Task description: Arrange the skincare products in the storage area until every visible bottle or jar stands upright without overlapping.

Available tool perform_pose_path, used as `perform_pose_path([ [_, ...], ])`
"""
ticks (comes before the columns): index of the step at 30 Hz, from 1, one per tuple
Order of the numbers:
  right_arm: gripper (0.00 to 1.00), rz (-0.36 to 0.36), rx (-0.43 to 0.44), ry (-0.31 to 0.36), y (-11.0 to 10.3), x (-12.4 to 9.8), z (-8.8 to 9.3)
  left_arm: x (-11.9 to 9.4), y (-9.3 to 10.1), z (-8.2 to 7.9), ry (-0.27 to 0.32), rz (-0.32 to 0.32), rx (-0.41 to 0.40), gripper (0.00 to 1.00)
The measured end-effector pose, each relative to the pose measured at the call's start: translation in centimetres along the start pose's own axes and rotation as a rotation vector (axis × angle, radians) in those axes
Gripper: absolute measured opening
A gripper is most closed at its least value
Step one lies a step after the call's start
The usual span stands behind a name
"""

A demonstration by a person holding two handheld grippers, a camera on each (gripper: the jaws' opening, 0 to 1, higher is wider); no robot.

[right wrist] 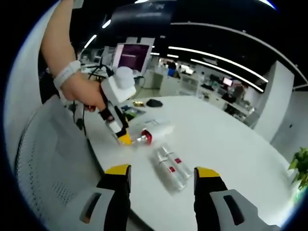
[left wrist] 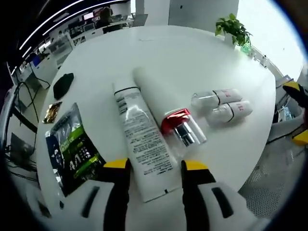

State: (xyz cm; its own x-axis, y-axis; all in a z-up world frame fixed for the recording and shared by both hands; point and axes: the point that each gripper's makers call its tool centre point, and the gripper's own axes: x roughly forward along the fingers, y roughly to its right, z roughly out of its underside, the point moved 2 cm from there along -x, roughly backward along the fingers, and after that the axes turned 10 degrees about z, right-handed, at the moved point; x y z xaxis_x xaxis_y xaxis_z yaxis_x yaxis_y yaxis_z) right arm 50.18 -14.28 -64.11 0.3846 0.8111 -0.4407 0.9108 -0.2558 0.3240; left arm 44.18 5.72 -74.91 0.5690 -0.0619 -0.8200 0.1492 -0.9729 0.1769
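Jaws of the left gripper (left wrist: 155, 167) stand spread, one on each side of the lower end of a white tube (left wrist: 142, 144) that lies flat on the round white table (left wrist: 192, 53). Just right of the tube lies a bottle with a red collar and silver cap (left wrist: 179, 126), touching it. Farther right, two small clear bottles (left wrist: 224, 106) lie side by side. Left of the gripper sits a green packet (left wrist: 72, 149), with a gold wrapper (left wrist: 51, 111) and a black object (left wrist: 62, 85) beyond it. The right gripper (right wrist: 161, 172) hovers with jaws apart, just short of the two bottles, while a hand (right wrist: 84, 91) holds the left gripper beyond them.
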Motion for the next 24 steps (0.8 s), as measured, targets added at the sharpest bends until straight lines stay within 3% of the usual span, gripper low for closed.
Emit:
perform_pose_path([
  [3,0.53,-0.006,-0.002,-0.001,-0.1,0.0,0.0,-0.1,0.0,0.0,-0.004,0.008,0.016,0.38],
  [12,0.54,-0.008,-0.004,0.006,-0.1,0.0,-0.1,-1.2,-0.7,0.7,0.003,0.048,-0.089,0.34],
  [18,0.54,-0.006,-0.005,0.008,-0.1,-0.1,-0.1,-2.9,-0.6,3.5,-0.071,0.055,-0.008,0.34],
  [22,0.53,-0.008,-0.013,0.011,-0.2,-0.1,-0.1,-4.1,-0.5,5.3,-0.101,0.031,-0.034,0.35],
  [24,0.53,-0.005,-0.014,0.012,-0.2,-0.1,-0.1,-4.3,-0.5,5.6,-0.083,0.018,-0.050,0.35],
])
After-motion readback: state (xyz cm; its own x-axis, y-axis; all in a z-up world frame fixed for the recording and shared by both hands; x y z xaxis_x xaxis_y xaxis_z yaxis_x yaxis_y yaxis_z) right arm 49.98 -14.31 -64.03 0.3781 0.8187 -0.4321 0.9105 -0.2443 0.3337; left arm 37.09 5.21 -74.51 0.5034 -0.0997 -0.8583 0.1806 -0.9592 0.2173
